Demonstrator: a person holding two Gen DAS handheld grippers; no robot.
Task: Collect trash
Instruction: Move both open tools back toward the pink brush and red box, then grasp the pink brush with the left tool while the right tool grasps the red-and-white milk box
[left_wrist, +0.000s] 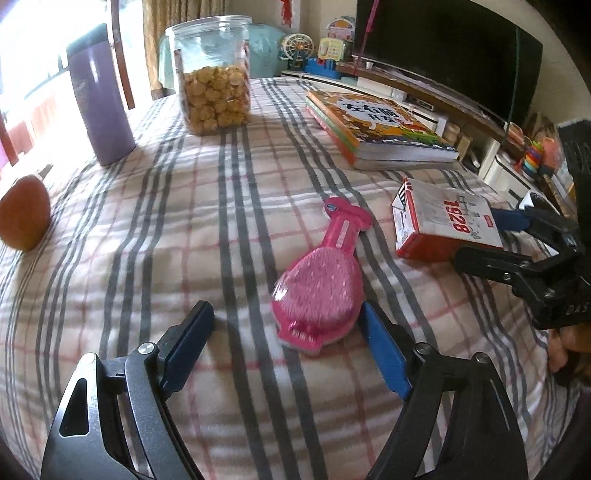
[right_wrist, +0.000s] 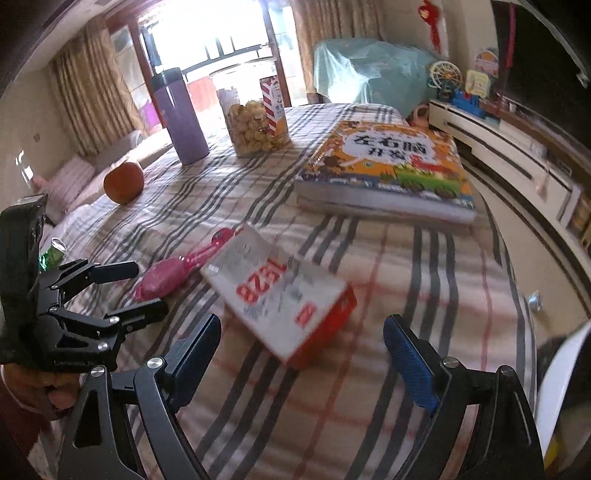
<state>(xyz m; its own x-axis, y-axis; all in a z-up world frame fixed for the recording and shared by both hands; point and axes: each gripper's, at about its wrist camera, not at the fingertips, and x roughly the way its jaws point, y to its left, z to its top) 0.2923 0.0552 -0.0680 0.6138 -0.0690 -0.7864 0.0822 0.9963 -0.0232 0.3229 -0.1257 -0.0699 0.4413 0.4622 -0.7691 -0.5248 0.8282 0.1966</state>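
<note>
trash, two pieces, both lying on the plaid tablecloth (left_wrist: 155, 236).

orange fruit (left_wrist: 24, 216): far left edge of the cloth, well apart from the trash.

purple tumbler (left_wrist: 101, 99) and clear snack jar (left_wrist: 214, 74): upright at the back, side by side.

left gripper (left_wrist: 284, 341): tilted down toward the cloth, jaws spread wide, nothing pressed between them. its right blue pad (left_wrist: 384, 354) sits just beside the round end of the pink wrapper; whether it touches cannot be told.

pink wrapper (left_wrist: 321, 280): flat, bottle-shaped, round end nearest the left gripper, narrow neck pointing away toward the books.

books (left_wrist: 376, 125): stacked at the back right.

red-and-white carton (left_wrist: 443, 225): printed "1928", lying on its side right of the wrapper, one end flap open.

right gripper (right_wrist: 301, 358): angled down, jaws spread wide and empty, the carton lying just ahead of the gap, not clamped.

hand (left_wrist: 563, 347): partly visible behind the right gripper's handle.
</note>
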